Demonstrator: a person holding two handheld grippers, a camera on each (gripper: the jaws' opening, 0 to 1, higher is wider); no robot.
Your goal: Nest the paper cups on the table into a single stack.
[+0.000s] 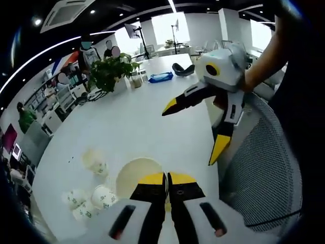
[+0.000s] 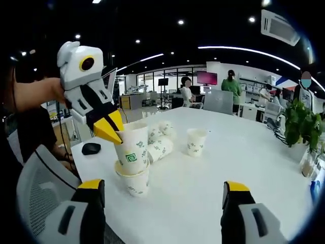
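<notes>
Paper cup (image 2: 132,147) pinched by left gripper (image 2: 114,133), above stack (image 2: 134,182).

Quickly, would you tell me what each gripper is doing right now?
Left gripper: shut on the rim of a paper cup.
Right gripper: open, holding nothing.

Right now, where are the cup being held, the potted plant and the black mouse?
Held white paper cup (image 2: 132,147), right gripper view, its printed side.
Green potted plant (image 1: 109,71), left gripper view, its leaves.
Black computer mouse (image 2: 91,148), right gripper view, its top.

paper cups (image 2: 133,150): matt paper | table (image 2: 244,152): smooth, glossy white | chair (image 1: 264,173): mesh back
</notes>
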